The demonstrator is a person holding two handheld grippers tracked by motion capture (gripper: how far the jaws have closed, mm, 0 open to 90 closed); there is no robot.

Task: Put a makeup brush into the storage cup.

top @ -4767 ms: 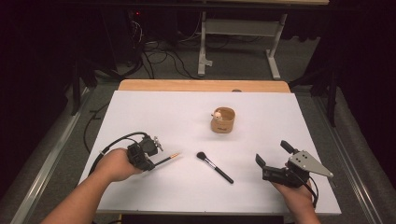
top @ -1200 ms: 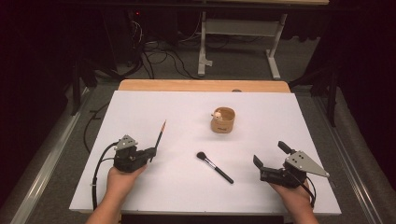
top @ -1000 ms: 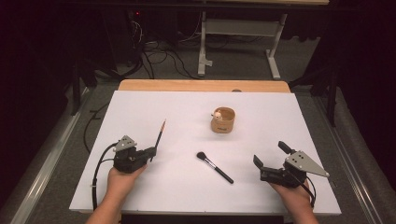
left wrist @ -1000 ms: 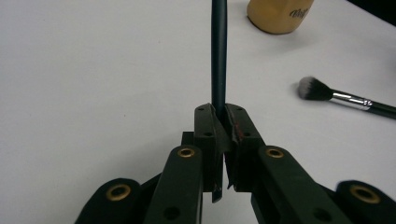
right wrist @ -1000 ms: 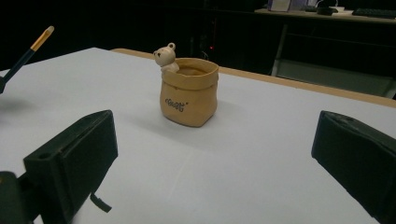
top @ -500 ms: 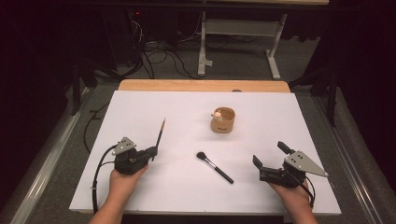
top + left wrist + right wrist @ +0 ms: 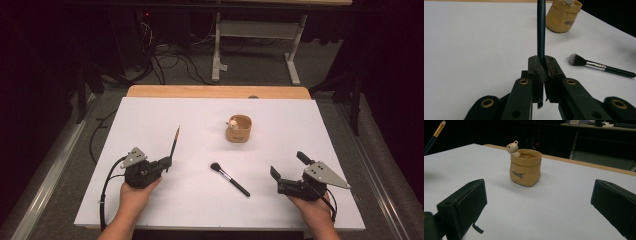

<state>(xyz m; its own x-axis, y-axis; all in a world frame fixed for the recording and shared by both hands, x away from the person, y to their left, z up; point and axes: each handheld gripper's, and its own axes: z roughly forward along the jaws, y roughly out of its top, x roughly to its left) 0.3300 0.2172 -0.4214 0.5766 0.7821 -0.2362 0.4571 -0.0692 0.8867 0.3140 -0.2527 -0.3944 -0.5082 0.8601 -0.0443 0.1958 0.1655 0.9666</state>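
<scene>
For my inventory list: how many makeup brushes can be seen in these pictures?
2. A thin dark-handled brush is clamped in the left gripper; a fluffy black-handled brush lies on the white table. The tan pot's inside is hidden.

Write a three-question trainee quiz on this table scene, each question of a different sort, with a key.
1. True or false: the left gripper is shut on the thin brush.
2. The right gripper stands: A open, B shut on the pot, C shut on a brush?
3. What lies flat on the table between the two grippers?

Key: 1 true; 2 A; 3 the powder brush.
</scene>
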